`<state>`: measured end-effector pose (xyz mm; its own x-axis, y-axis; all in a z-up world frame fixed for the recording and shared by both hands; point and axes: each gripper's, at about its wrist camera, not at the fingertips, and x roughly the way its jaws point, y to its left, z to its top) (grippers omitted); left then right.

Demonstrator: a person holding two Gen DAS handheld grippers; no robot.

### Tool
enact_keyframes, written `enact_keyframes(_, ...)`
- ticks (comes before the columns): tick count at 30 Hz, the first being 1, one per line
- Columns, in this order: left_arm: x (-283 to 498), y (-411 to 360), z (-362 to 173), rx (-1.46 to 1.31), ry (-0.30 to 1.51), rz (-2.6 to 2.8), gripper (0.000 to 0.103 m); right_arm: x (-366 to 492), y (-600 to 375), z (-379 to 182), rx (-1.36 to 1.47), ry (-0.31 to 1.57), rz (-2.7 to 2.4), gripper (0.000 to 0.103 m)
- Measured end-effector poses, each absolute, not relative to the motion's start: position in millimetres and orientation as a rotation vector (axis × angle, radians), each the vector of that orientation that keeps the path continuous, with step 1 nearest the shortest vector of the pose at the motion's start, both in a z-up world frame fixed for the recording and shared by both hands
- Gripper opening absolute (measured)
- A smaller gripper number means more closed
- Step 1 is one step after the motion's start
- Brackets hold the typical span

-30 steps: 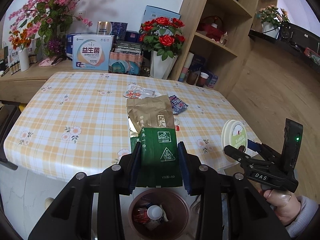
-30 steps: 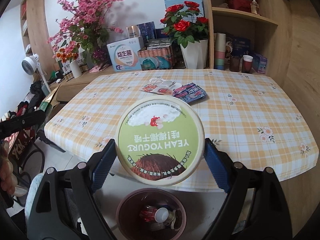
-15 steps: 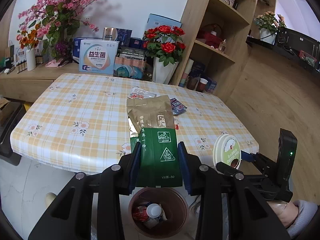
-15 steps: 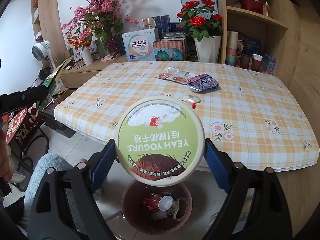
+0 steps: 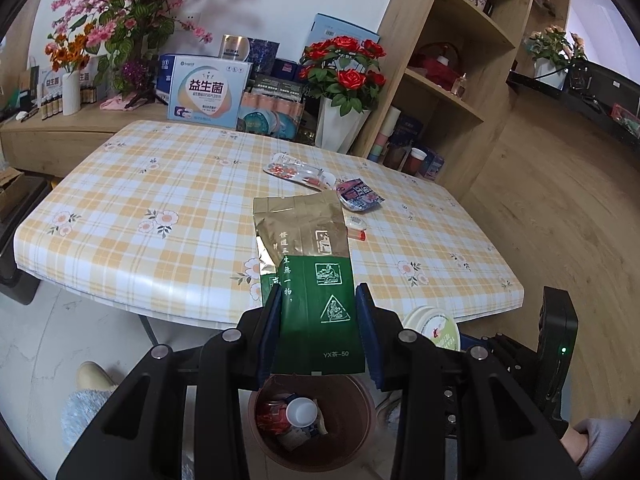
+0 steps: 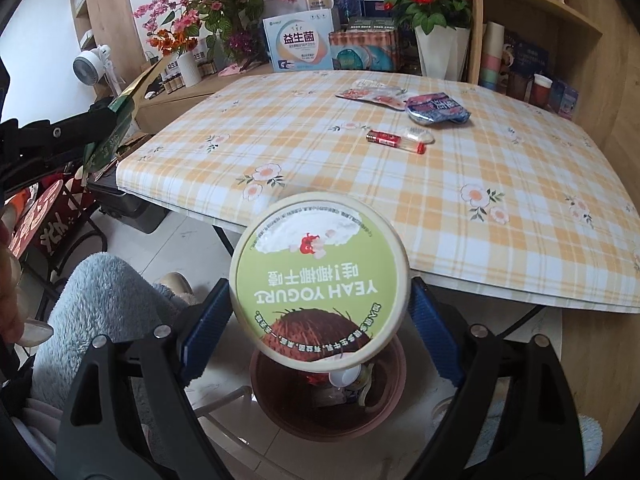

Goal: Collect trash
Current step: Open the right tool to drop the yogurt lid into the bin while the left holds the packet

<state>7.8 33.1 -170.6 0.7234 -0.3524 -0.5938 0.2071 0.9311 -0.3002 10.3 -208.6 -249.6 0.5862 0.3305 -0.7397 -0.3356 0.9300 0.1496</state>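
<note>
My left gripper [image 5: 318, 312] is shut on a green and gold tea pouch [image 5: 308, 264], held upright over the brown trash bin [image 5: 360, 440] on the floor. My right gripper [image 6: 320, 312] is shut on a round green yogurt tub [image 6: 320, 280], lid toward the camera, above the same trash bin [image 6: 396, 380]. That tub [image 5: 434, 328] and the right gripper show at the lower right of the left wrist view. The bin holds several pieces of trash. On the checked table lie a clear wrapper [image 6: 372, 94], a blue packet [image 6: 436, 108] and a small red tube [image 6: 394, 140].
The table [image 5: 168, 216] with a plaid floral cloth stands just beyond the bin. Behind it are a rose vase [image 5: 340, 120], boxes and a wooden shelf unit [image 5: 448, 80]. A person's fuzzy blue leg [image 6: 92, 312] is left of the bin. A fan [image 6: 94, 64] stands far left.
Both grippers have sunk and drawn back from the table, so the bin sits more directly under the pouch and the tub. Both grips are unchanged.
</note>
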Motion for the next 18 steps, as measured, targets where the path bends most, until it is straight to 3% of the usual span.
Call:
enact_keyframes(6, 6, 28, -174, -0.21, 0.705, -0.319, 0.036, 11, -215, -244, 0.006, 0.834, 0.358, 0.097)
enact_keyframes(18, 3, 6, -191, -0.171, 0.759, -0.375, 0.037, 8, -278, -206, 0.145, 0.643, 0.107, 0.097)
